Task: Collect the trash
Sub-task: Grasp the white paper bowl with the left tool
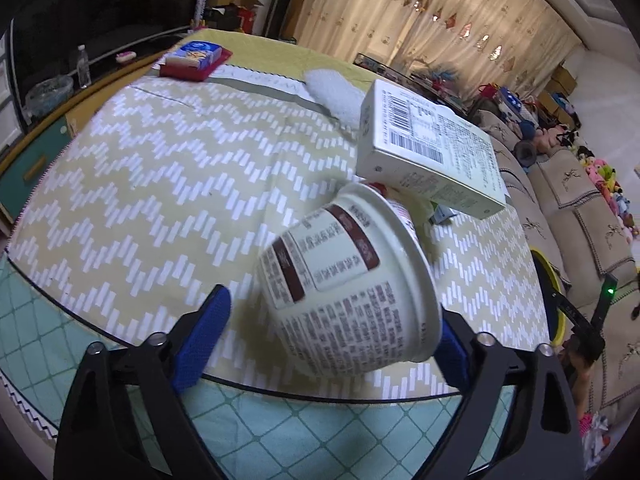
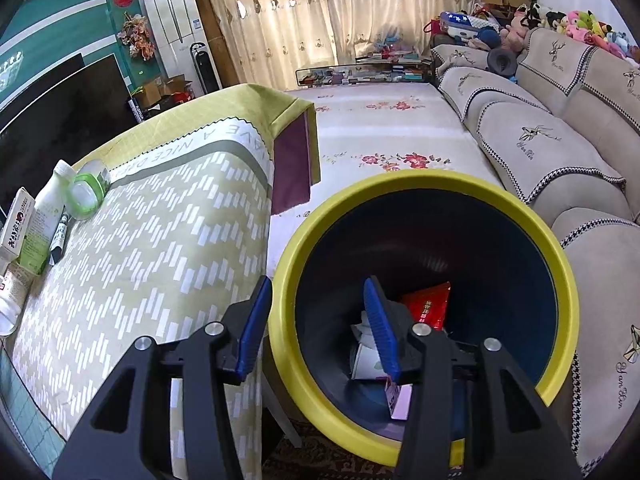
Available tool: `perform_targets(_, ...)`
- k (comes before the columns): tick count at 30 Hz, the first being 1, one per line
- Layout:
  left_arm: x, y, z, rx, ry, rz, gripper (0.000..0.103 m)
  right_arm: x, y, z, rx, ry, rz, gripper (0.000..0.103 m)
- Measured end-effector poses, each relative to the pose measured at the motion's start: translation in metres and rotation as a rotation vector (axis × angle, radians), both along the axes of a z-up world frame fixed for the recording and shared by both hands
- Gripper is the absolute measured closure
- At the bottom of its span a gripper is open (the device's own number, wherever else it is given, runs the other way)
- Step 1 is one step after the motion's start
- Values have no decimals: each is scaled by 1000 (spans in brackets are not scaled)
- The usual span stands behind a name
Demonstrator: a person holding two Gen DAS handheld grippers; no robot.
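Left view only: a white paper noodle cup with dark red label panels (image 1: 348,280), tipped on its side on the yellow-and-white zigzag tablecloth (image 1: 160,184). Just behind it lies a flat pale-green and white carton with barcodes (image 1: 432,148), one end resting over the cup's rim. Further back there's a white fluffy wad (image 1: 332,92) and a red tray with a blue-and-white pack (image 1: 196,62).

Right view only: the yellow-rimmed, dark blue round bin (image 2: 424,184) from above, with a red foil wrapper (image 2: 430,308) and white paper scraps (image 2: 366,350) at the bottom. Far left on the cloth are a white bottle with a green label (image 2: 42,216), a clear cup with a green rim (image 2: 86,190) and a white box with red print (image 2: 16,220).

Left tongs (image 1: 334,338): spread wide, blue pads either side of the cup. The right pad looks like it's touching the cup near its rim; the left pad is clear of it with cloth showing between. Cup's a bit blurred, so can't swear to the contact.

Right tongs (image 2: 318,326): spread and gripping nothing. The bin's yellow rim sits between the pads, left pad outside over the table edge, right pad over the bin's inside.

Where the trash is: cup right between the left tongs, carton just beyond. A sliver of the bin's yellow rim (image 1: 550,280) shows off to the right in the left view.
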State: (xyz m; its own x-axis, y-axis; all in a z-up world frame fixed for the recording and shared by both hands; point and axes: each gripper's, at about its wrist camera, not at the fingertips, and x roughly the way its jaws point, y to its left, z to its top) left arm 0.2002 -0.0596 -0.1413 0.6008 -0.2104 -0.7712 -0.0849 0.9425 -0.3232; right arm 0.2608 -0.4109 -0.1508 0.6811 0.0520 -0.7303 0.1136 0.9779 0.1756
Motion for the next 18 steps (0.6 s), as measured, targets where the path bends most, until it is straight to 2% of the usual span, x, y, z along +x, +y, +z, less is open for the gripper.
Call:
perform_targets(1, 0, 0, 0, -3, -5, -10, 23, 0, 1, -1, 1, 1, 3, 57)
perform_targets(3, 0, -3, 3, 6, -19, -34, 39, 1, 2, -1, 3, 1, 9, 57)
perform_targets(5, 1, -4, 6, 35, -20, -40, 46, 1, 4, -2, 4, 1, 13, 57)
perform_targets(11, -2, 9, 8, 83, -18, -14, 46, -1, 6, -6, 10, 4, 16, 57)
perform_targets(18, -14, 24, 27, 210, -77, 23, 46, -3, 6, -6, 10, 8, 8, 57)
